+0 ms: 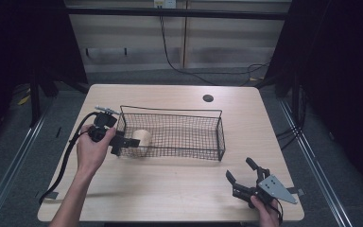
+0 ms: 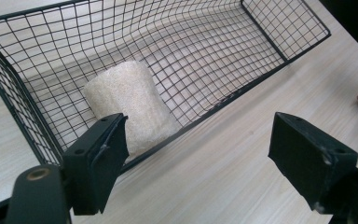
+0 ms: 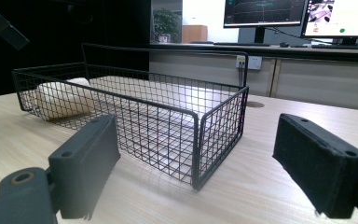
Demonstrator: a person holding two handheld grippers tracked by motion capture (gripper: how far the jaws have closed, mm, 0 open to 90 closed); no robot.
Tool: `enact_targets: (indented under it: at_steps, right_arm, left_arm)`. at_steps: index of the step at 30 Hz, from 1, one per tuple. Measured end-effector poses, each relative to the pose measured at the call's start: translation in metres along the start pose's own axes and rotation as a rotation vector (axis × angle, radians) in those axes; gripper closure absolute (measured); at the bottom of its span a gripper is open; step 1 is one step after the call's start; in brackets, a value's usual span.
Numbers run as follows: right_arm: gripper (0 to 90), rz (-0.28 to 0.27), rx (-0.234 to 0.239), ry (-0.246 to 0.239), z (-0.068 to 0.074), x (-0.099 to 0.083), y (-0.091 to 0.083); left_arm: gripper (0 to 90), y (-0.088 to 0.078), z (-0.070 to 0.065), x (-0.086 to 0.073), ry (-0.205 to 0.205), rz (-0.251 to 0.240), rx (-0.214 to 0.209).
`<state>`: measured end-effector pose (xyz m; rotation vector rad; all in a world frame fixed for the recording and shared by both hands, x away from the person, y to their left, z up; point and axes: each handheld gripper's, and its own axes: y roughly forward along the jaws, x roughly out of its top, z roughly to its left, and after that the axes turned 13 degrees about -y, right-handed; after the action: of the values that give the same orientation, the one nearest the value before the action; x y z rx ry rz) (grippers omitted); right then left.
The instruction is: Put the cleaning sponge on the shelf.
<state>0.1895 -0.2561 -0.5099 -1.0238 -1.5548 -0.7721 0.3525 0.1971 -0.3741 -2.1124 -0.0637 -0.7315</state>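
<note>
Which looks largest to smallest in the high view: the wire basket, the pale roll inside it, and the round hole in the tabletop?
1. Wire basket, spanning much of the table's width.
2. Pale roll, lying at the basket's left end.
3. Round hole, a small dark spot beyond the basket.

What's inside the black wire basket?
Inside the wire basket lies one pale roll on its side, at the end near the left gripper. The rest of the basket looks empty. The roll's underside is hidden.
</note>
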Motion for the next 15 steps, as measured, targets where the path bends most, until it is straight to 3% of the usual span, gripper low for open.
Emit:
enact_targets:
  at_steps: [15]
  right_arm:
    - [13.5,-0.001,-0.003,0.001,0.0,0.0,0.0]
  left_arm:
    - [19.1,-0.035,0.024,-0.041,0.004,-0.142,-0.012]
